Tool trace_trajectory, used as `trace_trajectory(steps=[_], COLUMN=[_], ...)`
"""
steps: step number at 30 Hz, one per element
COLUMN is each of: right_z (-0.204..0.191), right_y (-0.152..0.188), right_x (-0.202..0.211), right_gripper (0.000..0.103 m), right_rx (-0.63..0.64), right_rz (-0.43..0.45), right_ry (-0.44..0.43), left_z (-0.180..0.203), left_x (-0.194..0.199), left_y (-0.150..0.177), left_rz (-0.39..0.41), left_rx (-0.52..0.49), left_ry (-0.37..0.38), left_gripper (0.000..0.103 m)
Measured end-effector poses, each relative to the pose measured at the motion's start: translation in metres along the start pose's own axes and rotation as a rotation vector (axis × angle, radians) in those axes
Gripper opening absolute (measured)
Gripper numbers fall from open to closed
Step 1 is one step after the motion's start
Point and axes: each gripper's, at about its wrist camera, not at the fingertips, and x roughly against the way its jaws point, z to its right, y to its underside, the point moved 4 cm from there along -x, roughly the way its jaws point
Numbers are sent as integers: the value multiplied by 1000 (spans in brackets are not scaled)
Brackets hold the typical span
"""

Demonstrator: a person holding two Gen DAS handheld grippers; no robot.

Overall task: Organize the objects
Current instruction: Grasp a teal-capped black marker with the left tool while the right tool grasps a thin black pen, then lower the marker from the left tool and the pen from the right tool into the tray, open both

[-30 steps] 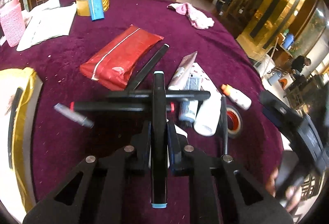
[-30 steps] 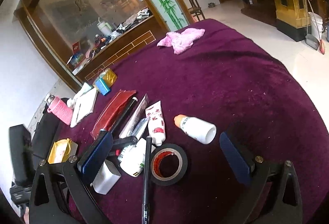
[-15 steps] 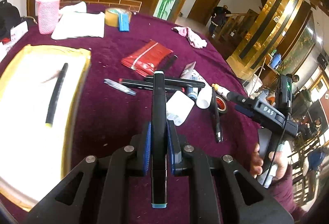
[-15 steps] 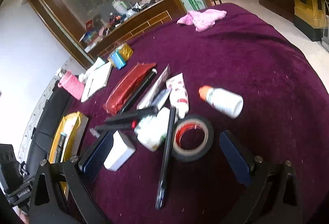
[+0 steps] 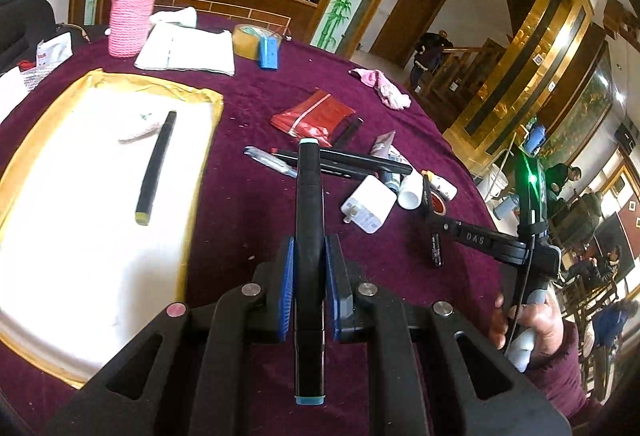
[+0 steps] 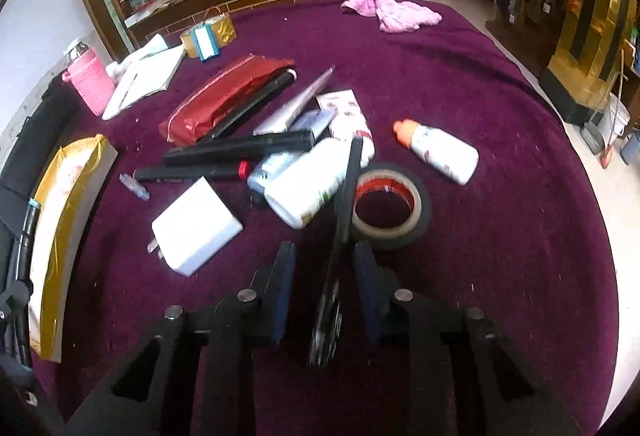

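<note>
Left wrist view: left gripper (image 5: 308,276) has its blue pads clamped on a black marker (image 5: 309,236) with light-blue end caps, marker running lengthwise between the fingers, held above the purple tablecloth (image 5: 248,220). To the left sits a gold-rimmed white tray (image 5: 200,104) with another black marker (image 5: 156,166), yellow-tipped, lying on it. Ahead is a cluster: red pouch (image 5: 312,114), crossed black pens (image 5: 356,160), clear-capped pen (image 5: 268,160), white charger plug (image 5: 368,204), white bottle (image 5: 412,190). The right gripper (image 5: 436,212) reaches in from the right by the tape roll and a black pen. Farther back: pink knitted bottle sleeve (image 5: 132,18), white notebook (image 5: 188,50), yellow tape roll (image 5: 250,40), pink cloth (image 5: 384,88).

Right wrist view: right gripper (image 6: 324,272) has jaws narrowed but not touching, straddling a black pen (image 6: 344,212); gaps show on both sides of the pen, which looks blurred. The pen's far end rests over the large white bottle (image 6: 308,184) beside the black tape roll (image 6: 390,206). An orange-capped small bottle (image 6: 440,148) lies apart to the right. The white charger plug (image 6: 196,226) sits left of the fingers. Red pouch (image 6: 228,92), black pens (image 6: 240,148) and tubes (image 6: 300,104) are piled behind. The tray edge (image 6: 68,172) shows at far left.
</note>
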Motion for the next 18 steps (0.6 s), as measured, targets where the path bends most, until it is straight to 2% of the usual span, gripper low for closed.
trace_trajectory(steps=[4,5,6,7,9,12,18], right_z=[-2,-5,-10,-14,-18,-15,-17], right_y=[1,-1,-4,-5,-5,1,9], right_x=[-21,-24,-26,-29,-29,-22,15], right_gripper=[27,26,23,14,11,8,8], right_rx=[24,35,53,68,76,32,-47], right_rz=[-70,-59,-52,-44,-33,-25,14], right_ry=[68,84,91,101,101,42,-162], left_z=[-3,-3,-3,-4,-8,-17,-40], left_x=[3,4,6,9,17,30,48], left_y=[4,5,6,6,6,5,0], left_rz=[8,11,13,17,36,62,97], left_rx=[15,16,16,15,15,28,66], left_ry=[21,26,28,28,23,13,-2], left_gripper=[12,12,12,12,12,12,12])
